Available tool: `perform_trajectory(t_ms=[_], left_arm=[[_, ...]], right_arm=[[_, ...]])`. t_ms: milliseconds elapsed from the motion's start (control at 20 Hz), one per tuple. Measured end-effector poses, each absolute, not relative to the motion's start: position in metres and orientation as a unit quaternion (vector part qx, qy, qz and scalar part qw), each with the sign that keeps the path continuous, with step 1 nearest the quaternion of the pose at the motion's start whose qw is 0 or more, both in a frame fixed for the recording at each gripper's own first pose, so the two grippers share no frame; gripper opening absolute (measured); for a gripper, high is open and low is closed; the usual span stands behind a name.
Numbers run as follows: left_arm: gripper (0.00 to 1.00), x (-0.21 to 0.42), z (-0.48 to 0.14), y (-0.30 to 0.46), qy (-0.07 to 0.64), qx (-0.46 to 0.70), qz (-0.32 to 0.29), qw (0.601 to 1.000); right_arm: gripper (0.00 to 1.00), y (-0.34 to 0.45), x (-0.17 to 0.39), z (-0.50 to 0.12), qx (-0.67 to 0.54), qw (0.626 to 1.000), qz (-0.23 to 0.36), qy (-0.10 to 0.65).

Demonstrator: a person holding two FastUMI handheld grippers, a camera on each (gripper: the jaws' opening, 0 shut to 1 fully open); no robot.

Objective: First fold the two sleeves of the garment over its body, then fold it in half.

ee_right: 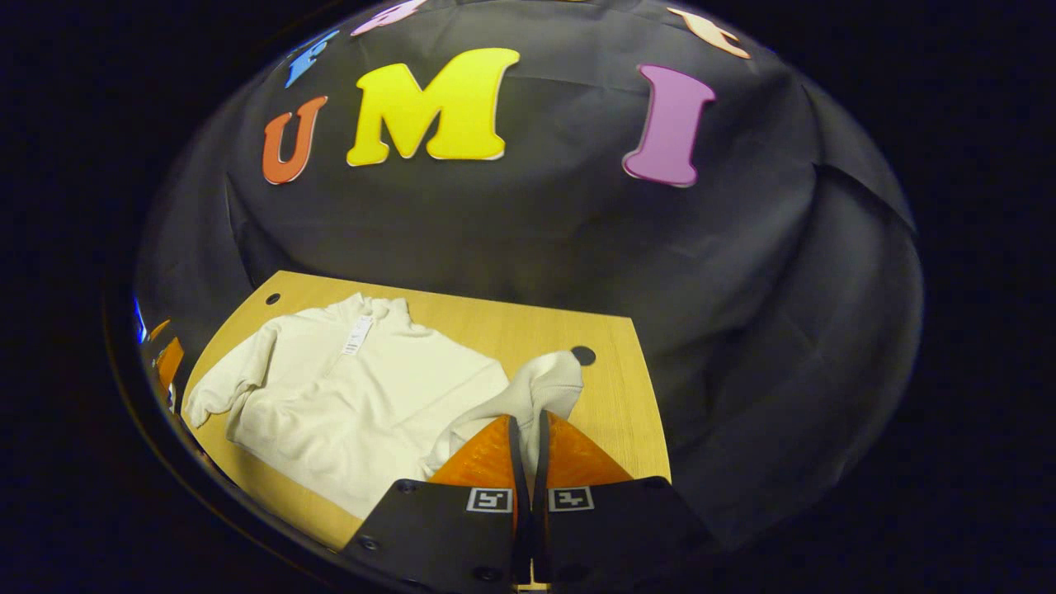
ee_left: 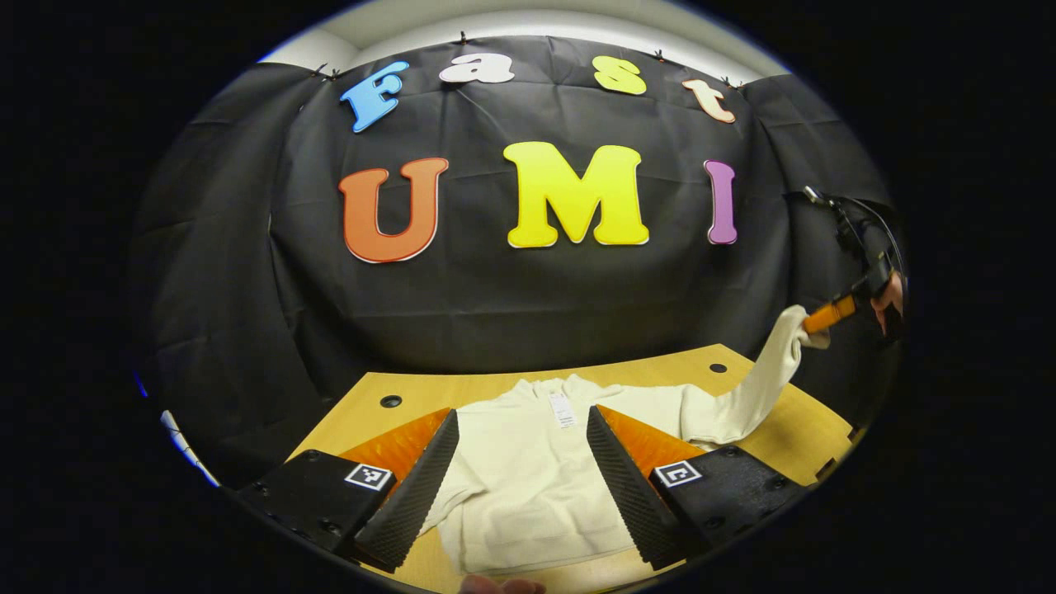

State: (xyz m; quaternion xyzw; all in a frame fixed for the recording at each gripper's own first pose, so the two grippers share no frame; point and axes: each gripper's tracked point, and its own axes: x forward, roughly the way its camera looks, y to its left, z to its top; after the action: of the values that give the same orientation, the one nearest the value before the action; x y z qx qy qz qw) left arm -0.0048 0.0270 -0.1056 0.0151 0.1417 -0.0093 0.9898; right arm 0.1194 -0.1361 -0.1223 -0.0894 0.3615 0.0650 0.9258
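A cream sweater (ee_left: 528, 487) lies flat on the wooden table (ee_left: 660, 367), collar toward the wall. My left gripper (ee_left: 521, 417) hovers open just above its chest, fingers spread wide and holding nothing. At the far right of the left gripper view, my right gripper (ee_left: 813, 323) holds one sleeve (ee_left: 763, 384) lifted off the table, stretched up and outward. In the right gripper view the right gripper (ee_right: 528, 421) is shut on that sleeve's cuff (ee_right: 549, 384). The sweater's body (ee_right: 363, 396) spreads to its left, and the other sleeve (ee_right: 227, 384) lies bent beside it.
The table has round cable holes (ee_left: 391, 401) near its far corners, one (ee_right: 582, 355) just past the held cuff. A hand (ee_left: 889, 297) grips the right tool. The black cloth wall stands close behind the table's far edge.
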Motion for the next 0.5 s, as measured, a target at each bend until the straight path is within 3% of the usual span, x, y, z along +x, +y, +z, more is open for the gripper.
perform_trajectory(t_ms=[250,500], left_arm=[[0.99,-0.017,-0.11,0.071,0.145,0.0,0.032,0.989],[0.99,-0.036,-0.117,0.115,0.151,-0.013,0.084,0.985]], right_arm=[[0.01,-0.038,0.17,-0.096,-0.132,0.925,0.142,0.326],[0.01,0.078,0.197,-0.134,-0.182,0.901,0.229,0.321]])
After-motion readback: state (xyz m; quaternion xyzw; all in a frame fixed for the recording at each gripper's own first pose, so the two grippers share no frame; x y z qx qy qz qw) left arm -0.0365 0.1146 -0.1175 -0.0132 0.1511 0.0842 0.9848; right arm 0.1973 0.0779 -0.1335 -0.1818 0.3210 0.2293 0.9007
